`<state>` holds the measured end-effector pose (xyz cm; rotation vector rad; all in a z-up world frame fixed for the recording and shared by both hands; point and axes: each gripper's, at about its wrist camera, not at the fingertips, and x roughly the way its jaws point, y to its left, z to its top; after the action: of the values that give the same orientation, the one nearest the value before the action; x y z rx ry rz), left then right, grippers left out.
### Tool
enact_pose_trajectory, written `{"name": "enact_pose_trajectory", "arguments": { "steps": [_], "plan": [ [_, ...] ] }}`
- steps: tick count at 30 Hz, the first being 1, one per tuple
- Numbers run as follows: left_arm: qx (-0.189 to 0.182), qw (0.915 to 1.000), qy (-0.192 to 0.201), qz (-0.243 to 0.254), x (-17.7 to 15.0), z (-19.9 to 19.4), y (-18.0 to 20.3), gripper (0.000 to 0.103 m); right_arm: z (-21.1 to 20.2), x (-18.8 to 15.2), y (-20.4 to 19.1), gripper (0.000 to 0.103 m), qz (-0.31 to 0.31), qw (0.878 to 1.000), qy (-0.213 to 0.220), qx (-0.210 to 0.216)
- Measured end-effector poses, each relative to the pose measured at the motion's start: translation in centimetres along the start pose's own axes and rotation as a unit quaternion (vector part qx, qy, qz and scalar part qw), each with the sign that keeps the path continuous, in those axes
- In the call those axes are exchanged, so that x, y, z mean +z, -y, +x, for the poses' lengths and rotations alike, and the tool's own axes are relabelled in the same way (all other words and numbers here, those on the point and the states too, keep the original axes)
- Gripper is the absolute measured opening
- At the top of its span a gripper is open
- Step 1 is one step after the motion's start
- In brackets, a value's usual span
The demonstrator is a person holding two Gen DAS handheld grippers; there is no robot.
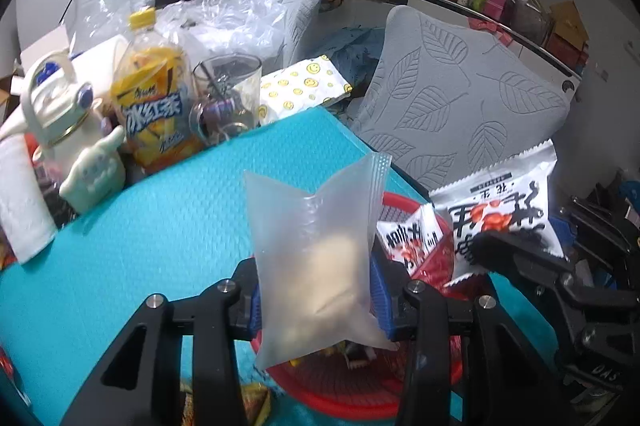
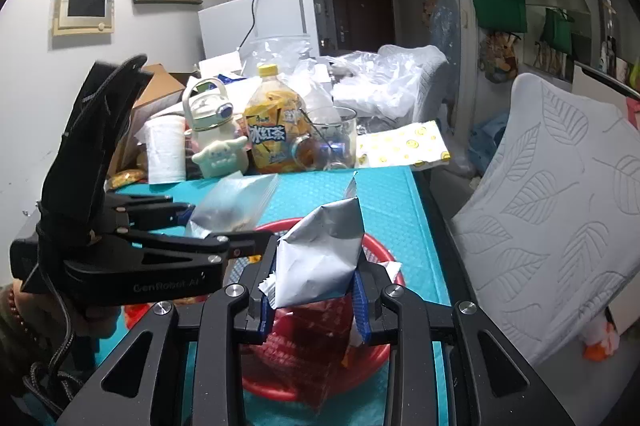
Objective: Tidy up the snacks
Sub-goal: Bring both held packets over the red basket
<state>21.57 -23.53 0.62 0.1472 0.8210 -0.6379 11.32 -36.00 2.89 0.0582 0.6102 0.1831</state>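
Note:
My left gripper [image 1: 316, 300] is shut on a frosted translucent pouch [image 1: 316, 246] with something beige inside, held upright over the red mesh basket [image 1: 344, 408]. At the right edge, my right gripper [image 1: 494, 250] grips a white snack packet [image 1: 500, 202] with black and red print. In the right wrist view the right gripper [image 2: 314, 304] is shut on that packet's silver-white back [image 2: 320, 258], above the basket [image 2: 378, 250]. The left gripper [image 2: 244, 246] reaches in from the left with the pouch [image 2: 232, 202]. A red packet [image 2: 304, 346] and a white printed one [image 1: 408, 238] lie in the basket.
The basket sits on a teal mat [image 1: 140, 226]. Behind it stand an iced-tea bottle [image 1: 154, 98], a glass mug [image 1: 228, 98], a white jug [image 1: 56, 98], a paper roll [image 1: 20, 198] and a smiley-print pack [image 1: 300, 86]. A grey leaf-pattern cushion [image 1: 460, 94] borders the table's right side.

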Motion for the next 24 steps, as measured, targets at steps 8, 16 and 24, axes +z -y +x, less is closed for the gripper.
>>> {"name": "enact_pose_trajectory", "arguments": {
  "steps": [8,16,24],
  "plan": [
    [-0.029,0.9975,-0.056,0.032,0.2,2.3,0.9,0.047,0.5,0.3,0.5,0.030,0.000,1.000,0.001,-0.005],
    [-0.045,0.9952,-0.082,0.030,-0.5,2.7,1.2,0.076,0.8,0.2,0.6,0.030,0.002,1.000,-0.002,-0.005],
    [-0.031,0.9961,-0.083,0.000,-1.3,2.1,0.0,0.076,1.4,0.3,0.6,0.030,0.001,1.000,-0.010,-0.003]
  ]
}}
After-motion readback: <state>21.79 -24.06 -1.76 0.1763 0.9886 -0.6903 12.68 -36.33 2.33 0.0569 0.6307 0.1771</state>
